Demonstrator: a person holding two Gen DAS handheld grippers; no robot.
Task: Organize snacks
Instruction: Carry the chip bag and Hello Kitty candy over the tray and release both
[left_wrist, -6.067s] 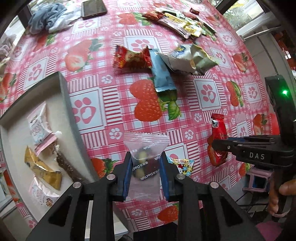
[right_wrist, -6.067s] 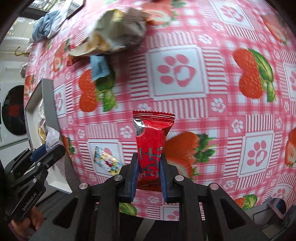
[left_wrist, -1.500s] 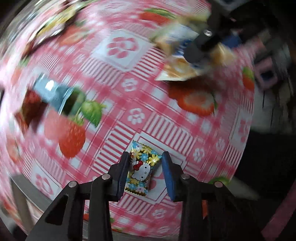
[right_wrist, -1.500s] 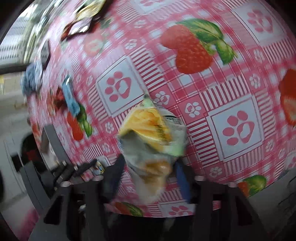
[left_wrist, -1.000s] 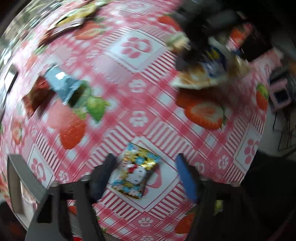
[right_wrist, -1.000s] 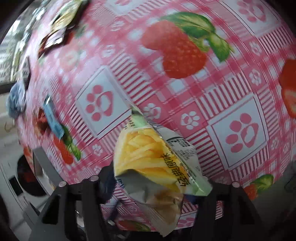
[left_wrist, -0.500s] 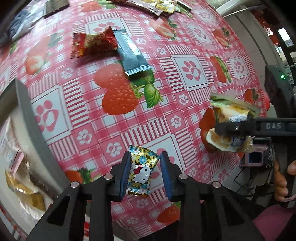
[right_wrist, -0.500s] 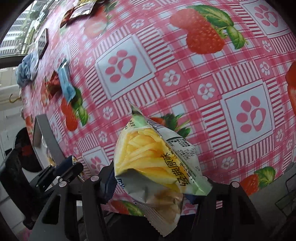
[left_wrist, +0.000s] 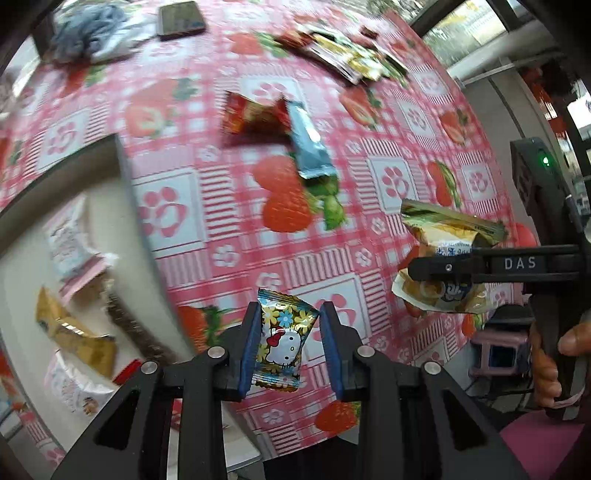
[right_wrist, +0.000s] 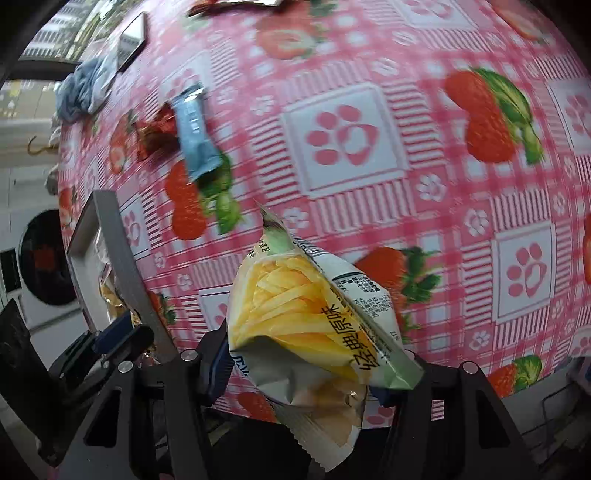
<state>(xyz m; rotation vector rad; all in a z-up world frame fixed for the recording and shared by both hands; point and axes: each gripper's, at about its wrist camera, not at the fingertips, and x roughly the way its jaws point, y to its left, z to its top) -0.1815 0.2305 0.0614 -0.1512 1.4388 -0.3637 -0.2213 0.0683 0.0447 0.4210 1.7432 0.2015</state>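
My left gripper (left_wrist: 289, 347) is shut on a small Hello Kitty candy packet (left_wrist: 282, 343) and holds it above the table's front edge, just right of the grey tray (left_wrist: 123, 177). My right gripper (right_wrist: 314, 362) is shut on a yellow and white fries snack bag (right_wrist: 306, 317), held above the table; the bag also shows in the left wrist view (left_wrist: 443, 258). The tray holds several snack packets (left_wrist: 70, 332). A red packet (left_wrist: 255, 118) and a blue packet (left_wrist: 308, 147) lie together mid-table.
A strawberry and paw-print cloth (left_wrist: 391, 184) covers the table. A pile of several packets (left_wrist: 347, 55) lies at the far side, with a phone (left_wrist: 181, 18) and a blue cloth (left_wrist: 88, 33) far left. The tray also shows in the right wrist view (right_wrist: 114, 236).
Both grippers have swung left toward the tray with their packets still held. The tray takes up more of the left wrist view now.
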